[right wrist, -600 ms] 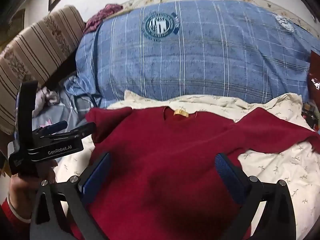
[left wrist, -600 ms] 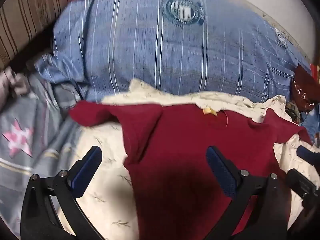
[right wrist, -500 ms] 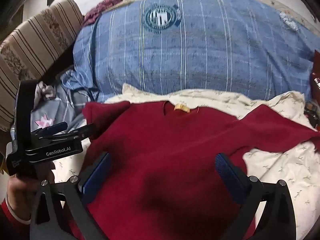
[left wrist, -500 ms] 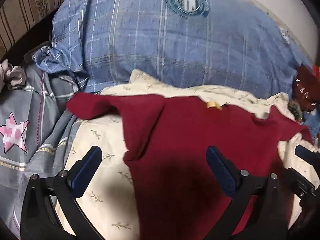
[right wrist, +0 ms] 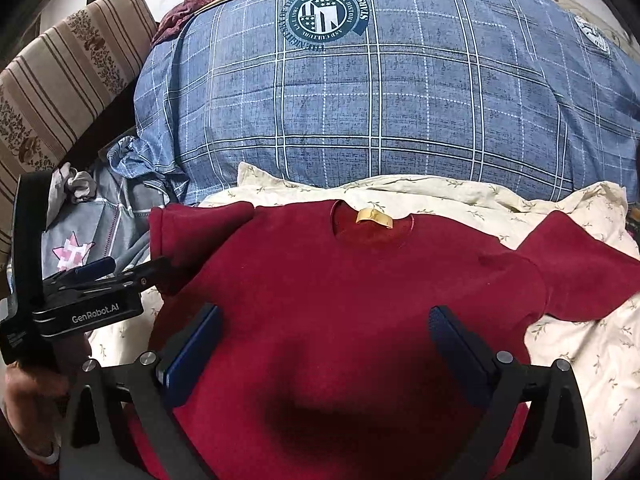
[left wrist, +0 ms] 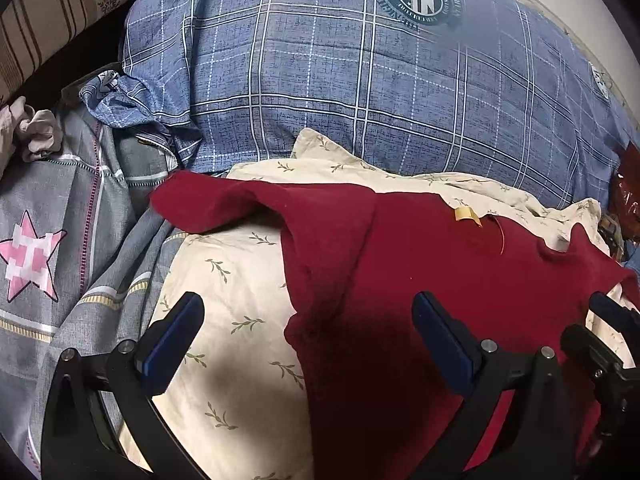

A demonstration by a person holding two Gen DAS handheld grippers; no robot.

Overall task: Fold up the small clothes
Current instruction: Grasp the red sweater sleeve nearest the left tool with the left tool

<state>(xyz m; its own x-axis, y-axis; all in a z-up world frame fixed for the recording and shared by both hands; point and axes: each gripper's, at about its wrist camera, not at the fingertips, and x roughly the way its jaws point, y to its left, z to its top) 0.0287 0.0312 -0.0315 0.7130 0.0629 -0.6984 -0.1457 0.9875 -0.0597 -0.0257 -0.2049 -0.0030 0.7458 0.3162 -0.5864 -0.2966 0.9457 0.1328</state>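
Currently the dark red knit sweater [right wrist: 360, 280] lies flat, collar away, on the cream leaf-print sheet [left wrist: 232, 280], ready for folding; both grippers' jaws stand open, holding nothing.

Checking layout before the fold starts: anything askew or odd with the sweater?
Yes. The red sweater lies mostly flat, label up, but its sleeve nearest the left gripper is creased and hangs off the cream sheet onto the grey star bedding. Both grippers are open, holding nothing.
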